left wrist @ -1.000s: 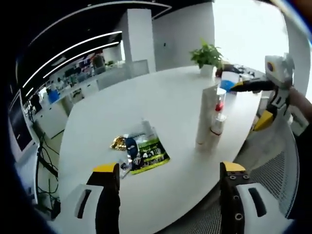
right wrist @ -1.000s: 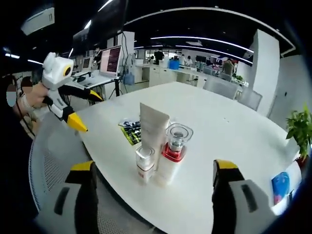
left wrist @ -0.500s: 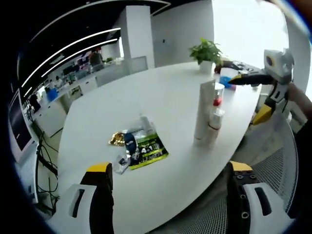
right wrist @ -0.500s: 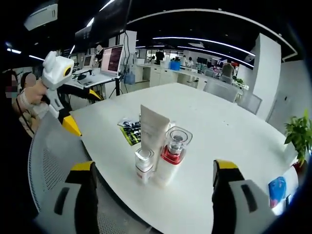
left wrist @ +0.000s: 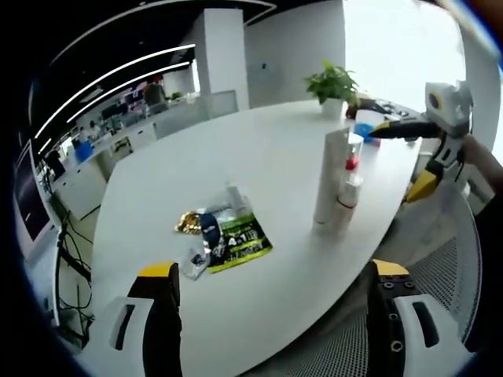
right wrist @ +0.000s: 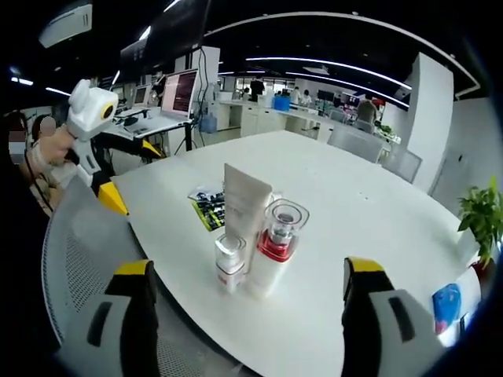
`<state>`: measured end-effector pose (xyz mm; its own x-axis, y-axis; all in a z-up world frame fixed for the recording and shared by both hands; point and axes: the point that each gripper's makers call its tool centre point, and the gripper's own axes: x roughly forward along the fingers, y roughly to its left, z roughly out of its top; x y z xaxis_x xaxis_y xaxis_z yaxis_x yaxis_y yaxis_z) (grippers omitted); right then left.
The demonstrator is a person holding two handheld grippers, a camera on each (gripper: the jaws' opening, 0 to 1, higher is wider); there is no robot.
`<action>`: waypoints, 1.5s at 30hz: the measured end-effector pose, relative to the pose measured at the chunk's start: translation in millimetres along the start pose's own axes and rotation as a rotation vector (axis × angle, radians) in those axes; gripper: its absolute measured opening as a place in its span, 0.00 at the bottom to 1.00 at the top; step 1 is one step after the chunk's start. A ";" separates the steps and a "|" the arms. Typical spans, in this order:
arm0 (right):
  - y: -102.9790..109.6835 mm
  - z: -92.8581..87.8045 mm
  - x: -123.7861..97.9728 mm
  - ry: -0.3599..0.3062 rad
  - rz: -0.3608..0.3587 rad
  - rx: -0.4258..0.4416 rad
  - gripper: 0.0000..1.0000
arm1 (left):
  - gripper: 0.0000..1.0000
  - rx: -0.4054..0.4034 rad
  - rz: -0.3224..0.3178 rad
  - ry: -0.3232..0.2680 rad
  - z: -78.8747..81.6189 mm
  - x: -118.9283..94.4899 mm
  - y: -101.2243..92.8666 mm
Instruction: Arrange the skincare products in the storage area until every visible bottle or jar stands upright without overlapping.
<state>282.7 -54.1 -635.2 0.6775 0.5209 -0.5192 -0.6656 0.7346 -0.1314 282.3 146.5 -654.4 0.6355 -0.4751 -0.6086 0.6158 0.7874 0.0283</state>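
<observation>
Three skincare products stand upright close together on the white table (right wrist: 369,228): a tall white tube (right wrist: 244,208), a bottle with a red band and clear cap (right wrist: 275,247), and a small white bottle (right wrist: 228,265). In the left gripper view the same tube (left wrist: 328,184) and bottles (left wrist: 347,192) stand near the table's edge. My right gripper (right wrist: 244,314) is open, held back from the group. My left gripper (left wrist: 275,314) is open, off the table's near edge. The right gripper (left wrist: 428,149) enters the left gripper view from the right; the left gripper (right wrist: 98,149) enters the right gripper view from the left.
A green-and-black packet (left wrist: 236,245), a gold wrapper (left wrist: 189,228) and small sachets lie flat on the table (left wrist: 236,173). A potted plant (left wrist: 334,90) and blue item (left wrist: 365,129) sit at the far end. A mesh chair (right wrist: 86,259) stands at the table's edge. Desks and monitors fill the background.
Both cameras have shifted slightly; the left gripper drew back a little from the table. The products have not moved.
</observation>
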 end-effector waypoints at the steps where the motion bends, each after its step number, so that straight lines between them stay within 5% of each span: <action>1: 0.1 0.3 0.2 -0.002 0.002 -0.001 0.99 | 0.97 -0.001 -0.002 0.001 0.1 0.8 0.0; 16: 0.1 -0.5 1.2 0.003 0.018 -0.001 0.84 | 0.97 0.001 -0.017 0.028 -1.4 12.1 3.3; 32: -5.2 -8.6 6.2 0.027 0.015 0.028 0.78 | 0.97 0.055 -0.073 0.087 0.5 36.1 3.0; 45: -9.8 -15.2 8.9 0.032 0.014 0.083 0.75 | 0.71 0.124 -0.105 0.071 25.8 62.9 9.7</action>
<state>290.5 -63.3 -651.4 0.6572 0.5178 -0.5477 -0.6456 0.7617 -0.0545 340.3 114.1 -672.0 0.5327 -0.5203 -0.6675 0.7329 0.6780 0.0564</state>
